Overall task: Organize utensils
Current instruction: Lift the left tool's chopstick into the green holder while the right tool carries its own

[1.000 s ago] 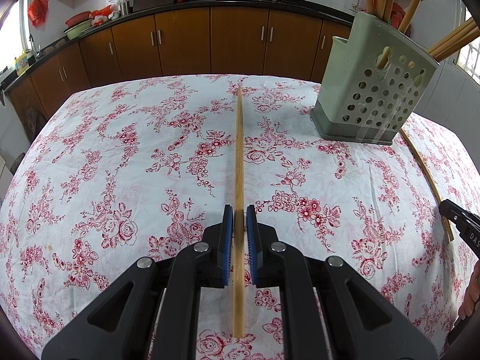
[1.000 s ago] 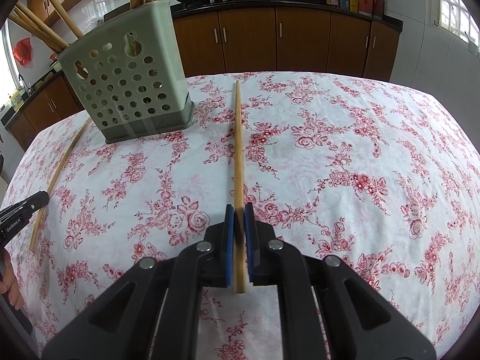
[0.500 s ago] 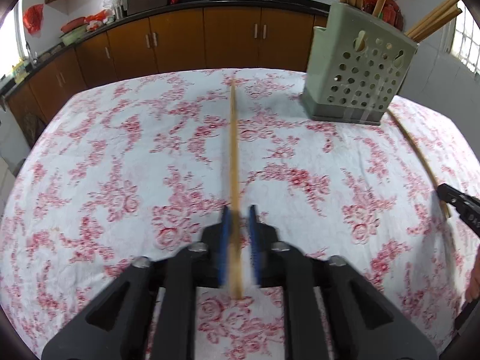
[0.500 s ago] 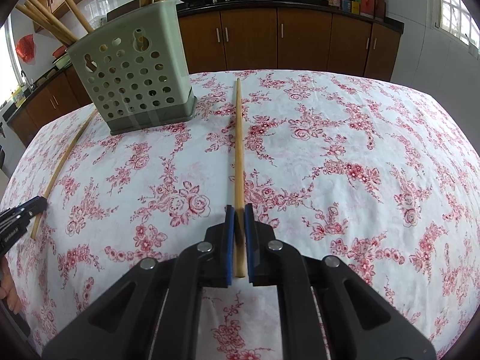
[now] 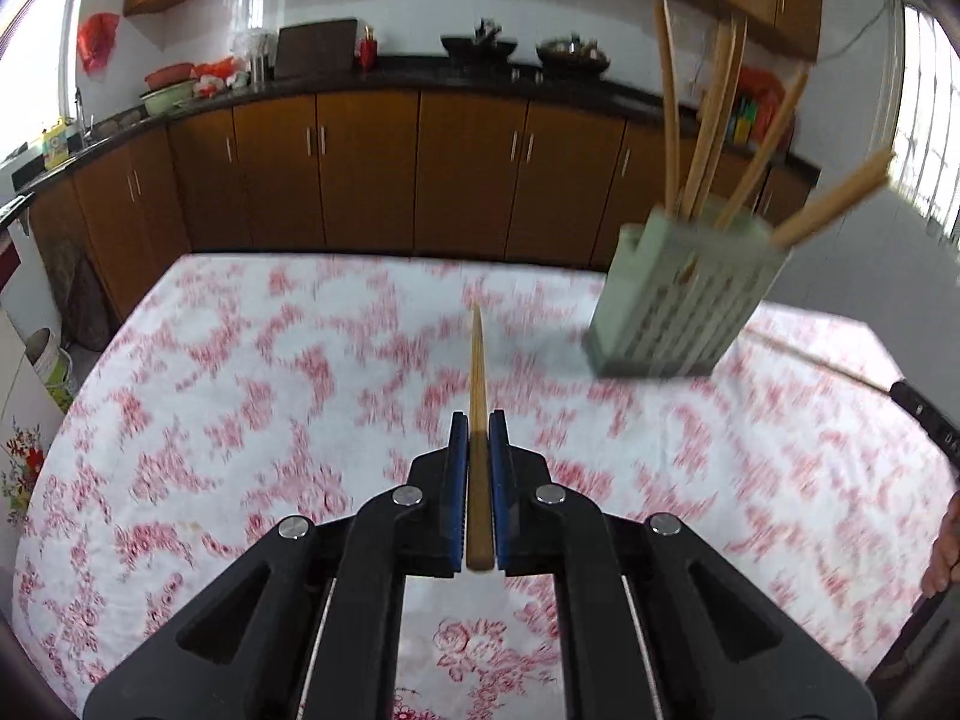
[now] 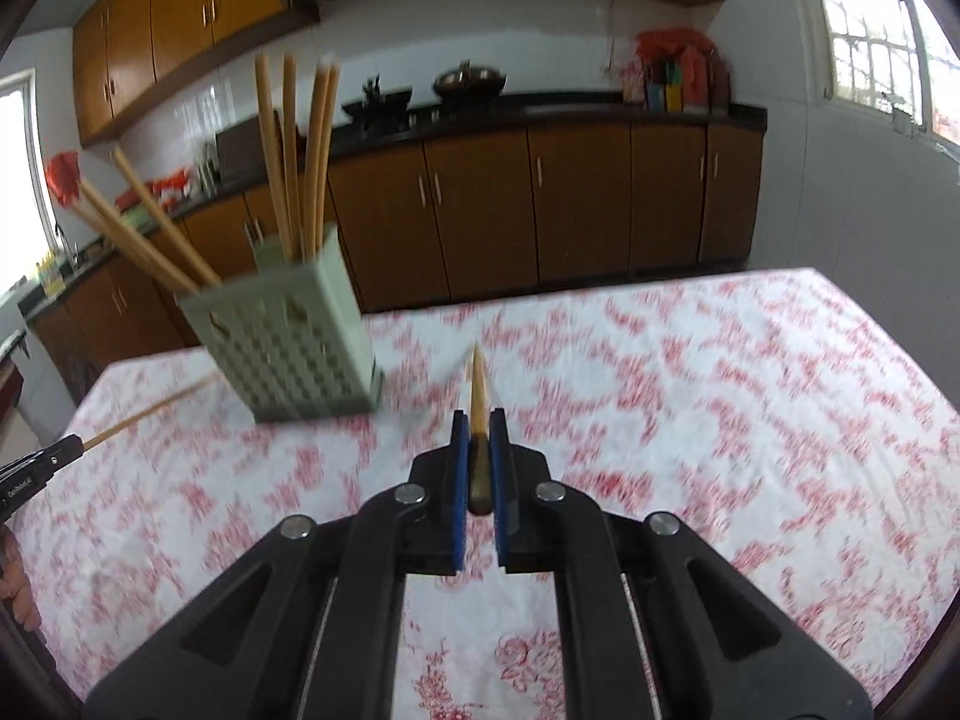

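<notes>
So both your tools are clamped tight on one chopstick each: the left tool [image 5: 478, 435] pinches the left chopstick [image 5: 477, 414] between its blue pads, the right tool [image 6: 478, 435] pinches the right chopstick [image 6: 478, 396], tips pointing away over the floral desk [image 5: 240, 372]. Between them stands the green holder [image 6: 288, 354] near the far edge, with seven or so sticks poking out. It's blurry though, so the count's rough.
</notes>
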Available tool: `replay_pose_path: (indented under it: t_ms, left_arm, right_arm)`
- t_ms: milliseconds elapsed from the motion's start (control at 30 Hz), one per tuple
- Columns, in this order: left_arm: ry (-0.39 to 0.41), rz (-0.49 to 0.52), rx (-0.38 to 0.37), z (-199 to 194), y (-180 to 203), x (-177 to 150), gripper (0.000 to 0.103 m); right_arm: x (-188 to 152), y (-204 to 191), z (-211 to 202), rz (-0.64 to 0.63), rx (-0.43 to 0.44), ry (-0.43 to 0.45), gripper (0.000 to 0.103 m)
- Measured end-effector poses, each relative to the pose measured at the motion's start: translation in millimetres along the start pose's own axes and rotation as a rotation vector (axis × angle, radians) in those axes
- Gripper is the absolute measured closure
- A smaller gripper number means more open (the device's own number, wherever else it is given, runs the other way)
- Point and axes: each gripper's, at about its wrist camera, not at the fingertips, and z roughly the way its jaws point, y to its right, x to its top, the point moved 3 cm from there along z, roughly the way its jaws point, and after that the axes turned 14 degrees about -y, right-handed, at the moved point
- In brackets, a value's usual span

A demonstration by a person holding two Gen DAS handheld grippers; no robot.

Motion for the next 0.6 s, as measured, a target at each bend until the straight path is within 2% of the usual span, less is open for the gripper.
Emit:
replay_pose_path:
  t_ms: [300,600]
  left_arm:
    - [0.135,-0.043,-0.056,-45,-1,32,0.096]
    - [0.174,-0.031,-0.055,-60,2,44,0.096]
  right_arm:
    - [25,1,-35,0.022,0.023,0.113,0.095]
    - [42,-14,-52,-0.012,0.031,0.159,0.095]
